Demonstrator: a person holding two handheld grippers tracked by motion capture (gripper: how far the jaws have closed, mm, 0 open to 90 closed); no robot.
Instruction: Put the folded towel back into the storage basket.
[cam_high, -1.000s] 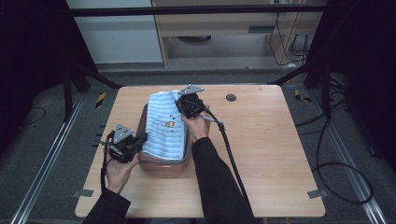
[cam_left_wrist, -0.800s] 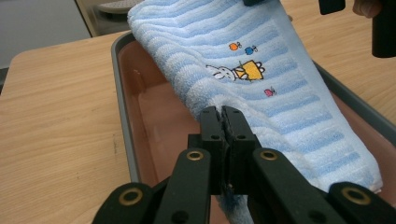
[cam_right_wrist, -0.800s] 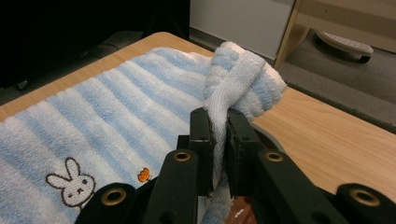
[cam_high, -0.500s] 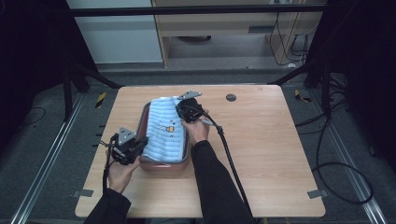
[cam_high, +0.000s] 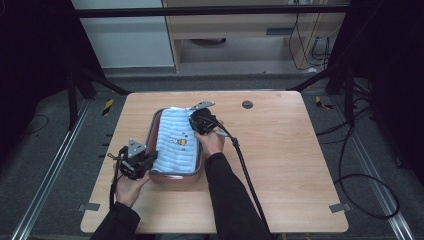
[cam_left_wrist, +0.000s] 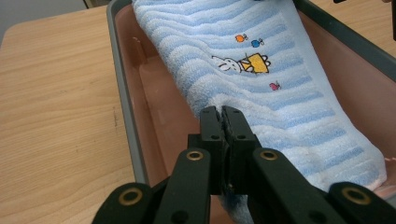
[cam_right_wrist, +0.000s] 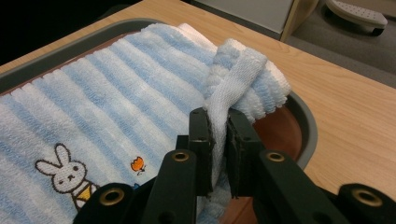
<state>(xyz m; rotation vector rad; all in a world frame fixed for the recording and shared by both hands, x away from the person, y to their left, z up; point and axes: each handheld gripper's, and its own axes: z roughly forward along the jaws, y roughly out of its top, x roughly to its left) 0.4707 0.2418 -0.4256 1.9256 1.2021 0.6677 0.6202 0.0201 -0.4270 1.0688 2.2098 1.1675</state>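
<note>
Wooden and bare but for a grey-rimmed tray (cam_high: 156, 129), the surface (cam_high: 300, 165) carries a person's work with two hand-held tools. A blue-and-white striped towel (cam_high: 177, 142), stitched with a small rabbit, lies folded along the tray, filling most of its pink inside. The left tongs (cam_left_wrist: 223, 122) are clenched on the towel's near edge, jaws pressed together with cloth caught between them, close to the tray's left wall. The right tongs (cam_right_wrist: 217, 135) grasp a bunched corner at the far end, where the fabric folds over the rounded rim. The step in hand appears to be lifting or spreading the towel by its two ends. Done well, it likely calls for both grips to rise together and level, keeping the cloth taut enough to clear the rim without dragging the tray; the right hold, on a thick wad, looks the likelier to slip.
</note>
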